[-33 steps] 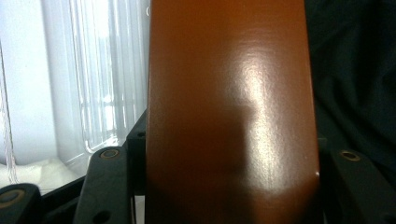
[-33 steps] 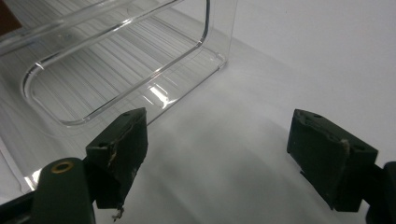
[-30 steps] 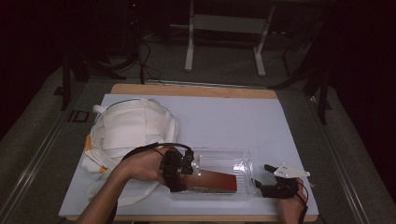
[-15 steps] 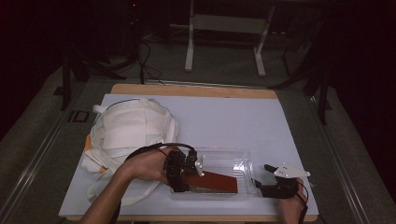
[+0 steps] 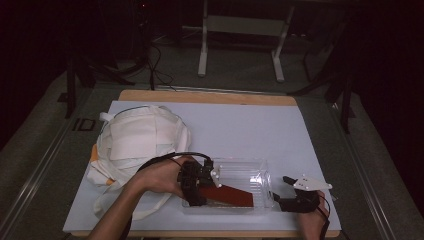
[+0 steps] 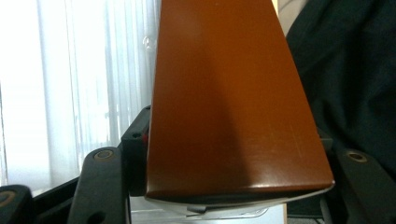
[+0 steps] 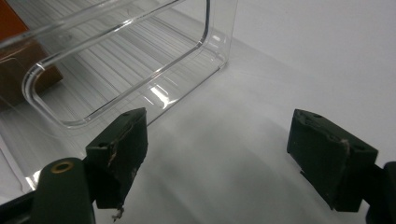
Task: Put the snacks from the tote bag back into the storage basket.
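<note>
Flat reddish-brown box (image 5: pixel 231 195) lies in the clear plastic bin (image 5: pixel 250 172) on the counter (image 5: pixel 240 125). Left gripper (image 5: pixel 209 186) fingers, just opening, straddle it; withdraw straight. Right gripper (image 7: pixel 233 149) fingers wide, empty, beside the bin.

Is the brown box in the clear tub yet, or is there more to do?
Nearly done. The brown box already lies inside the clear tub. The left tongs sit at its end; their jaws have just been opening, the box between them. The right tongs wait open beside the tub, holding nothing. Left to do: pull the left tongs out. The white bag sits alongside.
</note>
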Demonstrator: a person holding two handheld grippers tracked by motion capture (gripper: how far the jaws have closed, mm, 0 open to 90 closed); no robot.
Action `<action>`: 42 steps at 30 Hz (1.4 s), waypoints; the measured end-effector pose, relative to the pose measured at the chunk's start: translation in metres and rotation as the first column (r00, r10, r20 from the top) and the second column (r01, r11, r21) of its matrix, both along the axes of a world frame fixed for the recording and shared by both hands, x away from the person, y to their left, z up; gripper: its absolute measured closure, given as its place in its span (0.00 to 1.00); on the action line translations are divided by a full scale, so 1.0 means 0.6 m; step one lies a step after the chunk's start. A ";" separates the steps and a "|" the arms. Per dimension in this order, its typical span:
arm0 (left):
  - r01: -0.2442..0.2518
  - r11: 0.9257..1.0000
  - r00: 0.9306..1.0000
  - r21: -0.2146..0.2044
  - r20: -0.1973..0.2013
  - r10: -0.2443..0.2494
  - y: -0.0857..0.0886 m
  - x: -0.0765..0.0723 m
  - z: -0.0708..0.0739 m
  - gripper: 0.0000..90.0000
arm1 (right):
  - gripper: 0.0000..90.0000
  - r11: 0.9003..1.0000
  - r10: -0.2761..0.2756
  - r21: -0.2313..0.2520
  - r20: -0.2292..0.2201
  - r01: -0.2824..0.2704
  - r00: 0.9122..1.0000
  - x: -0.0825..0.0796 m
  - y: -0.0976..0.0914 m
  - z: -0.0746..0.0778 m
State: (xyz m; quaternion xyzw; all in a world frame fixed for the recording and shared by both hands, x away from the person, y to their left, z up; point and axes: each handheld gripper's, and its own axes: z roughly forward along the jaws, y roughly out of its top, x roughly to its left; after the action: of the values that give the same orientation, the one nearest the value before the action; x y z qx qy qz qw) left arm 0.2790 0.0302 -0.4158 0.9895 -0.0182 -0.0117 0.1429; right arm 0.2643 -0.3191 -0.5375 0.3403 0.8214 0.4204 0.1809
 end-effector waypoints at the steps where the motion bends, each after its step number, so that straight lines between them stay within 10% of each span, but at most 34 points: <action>1: -0.001 1.000 1.000 -0.002 -0.004 0.001 -0.001 0.000 0.000 0.44 | 0.22 1.000 0.000 0.000 0.000 0.000 1.000 0.000 0.000 0.000; 28: -0.014 1.000 0.994 0.004 -0.111 0.014 -0.009 0.003 -0.031 0.29 | 0.22 1.000 0.004 -0.004 -0.005 -0.004 1.000 0.000 0.000 0.000; 42: -0.043 0.999 0.995 0.007 -0.093 0.044 0.004 0.009 -0.034 0.29 | 0.22 1.000 0.004 -0.003 -0.004 -0.004 1.000 0.000 0.000 0.000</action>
State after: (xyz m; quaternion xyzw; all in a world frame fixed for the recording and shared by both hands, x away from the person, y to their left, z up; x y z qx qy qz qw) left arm 0.2842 0.0324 -0.4361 0.9884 0.0101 -0.0545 0.1413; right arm 0.2644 -0.3192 -0.5374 0.3393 0.8230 0.4188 0.1792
